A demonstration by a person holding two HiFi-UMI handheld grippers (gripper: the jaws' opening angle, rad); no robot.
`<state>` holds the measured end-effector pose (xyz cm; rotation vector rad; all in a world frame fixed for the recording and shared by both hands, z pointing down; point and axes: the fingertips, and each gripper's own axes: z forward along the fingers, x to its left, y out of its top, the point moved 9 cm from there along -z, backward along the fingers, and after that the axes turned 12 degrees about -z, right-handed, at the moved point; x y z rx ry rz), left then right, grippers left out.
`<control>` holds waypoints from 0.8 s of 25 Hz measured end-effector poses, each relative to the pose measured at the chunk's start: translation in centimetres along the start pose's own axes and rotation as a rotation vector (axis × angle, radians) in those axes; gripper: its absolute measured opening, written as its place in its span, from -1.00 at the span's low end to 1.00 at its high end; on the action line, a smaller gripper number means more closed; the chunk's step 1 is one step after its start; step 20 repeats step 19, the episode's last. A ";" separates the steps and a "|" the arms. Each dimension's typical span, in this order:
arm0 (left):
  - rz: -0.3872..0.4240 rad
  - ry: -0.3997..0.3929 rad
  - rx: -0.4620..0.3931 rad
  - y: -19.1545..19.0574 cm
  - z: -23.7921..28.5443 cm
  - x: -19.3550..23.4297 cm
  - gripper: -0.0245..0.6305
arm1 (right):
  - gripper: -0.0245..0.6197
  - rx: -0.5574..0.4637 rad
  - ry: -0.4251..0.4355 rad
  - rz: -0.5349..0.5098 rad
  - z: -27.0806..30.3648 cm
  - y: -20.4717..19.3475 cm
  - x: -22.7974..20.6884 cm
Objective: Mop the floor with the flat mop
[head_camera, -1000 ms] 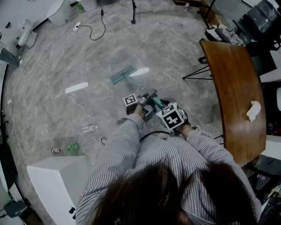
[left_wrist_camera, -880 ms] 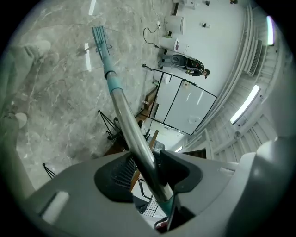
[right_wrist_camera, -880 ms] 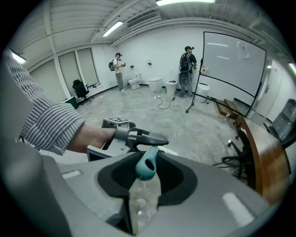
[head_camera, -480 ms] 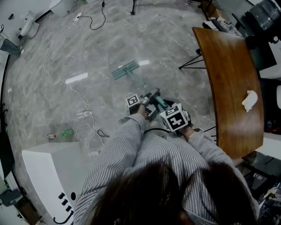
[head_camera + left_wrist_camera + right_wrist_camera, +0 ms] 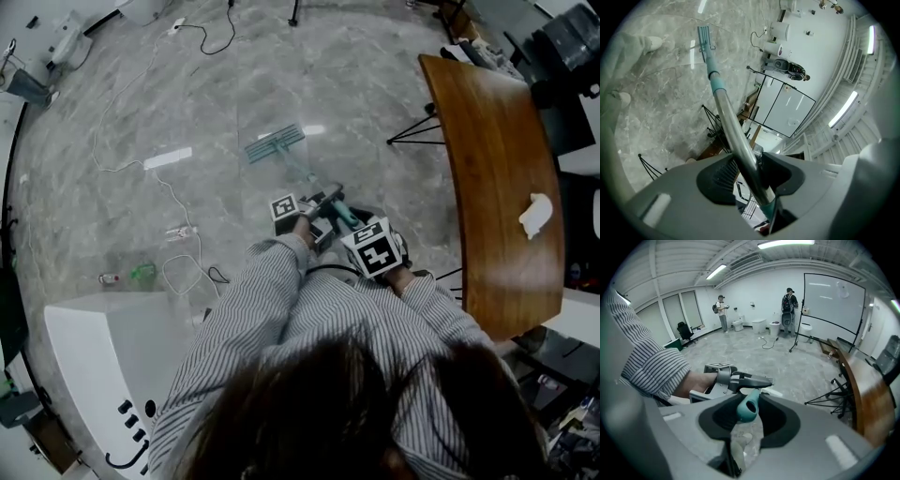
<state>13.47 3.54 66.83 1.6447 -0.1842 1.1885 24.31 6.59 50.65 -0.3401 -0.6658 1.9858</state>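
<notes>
The left hand-held gripper (image 5: 752,174) is clamped on the metal pole (image 5: 727,117) of the flat mop (image 5: 286,159). The pole passes between its jaws and runs forward and down to the mop head (image 5: 704,43), which lies flat on the grey marble floor (image 5: 187,94), well ahead of both grippers. The right hand-held gripper (image 5: 750,416) is closed round the teal handle end (image 5: 749,408). It sits just behind the left one, whose body and striped sleeve show directly in front of it.

Only the head view takes in the whole mop at once, along with a brown wooden worktop (image 5: 497,169) to the right carrying a crumpled white cloth (image 5: 537,214). It also shows loose cables (image 5: 178,272) on the floor to the left. Only the right gripper view looks across the room, to two people (image 5: 789,305) standing near a whiteboard (image 5: 832,301).
</notes>
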 end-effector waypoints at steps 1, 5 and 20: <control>0.006 0.005 0.006 0.1 0.2 -0.1 -0.42 | -0.57 -0.003 -0.003 0.008 0.0 0.0 -0.3; 0.023 0.037 0.030 -0.1 0.6 -0.6 -0.41 | -0.57 -0.013 -0.010 0.042 0.0 -0.1 -1.0; 0.042 0.070 0.097 0.2 1.8 -1.9 -0.39 | -0.57 -0.024 -0.023 0.051 -0.3 0.6 -2.1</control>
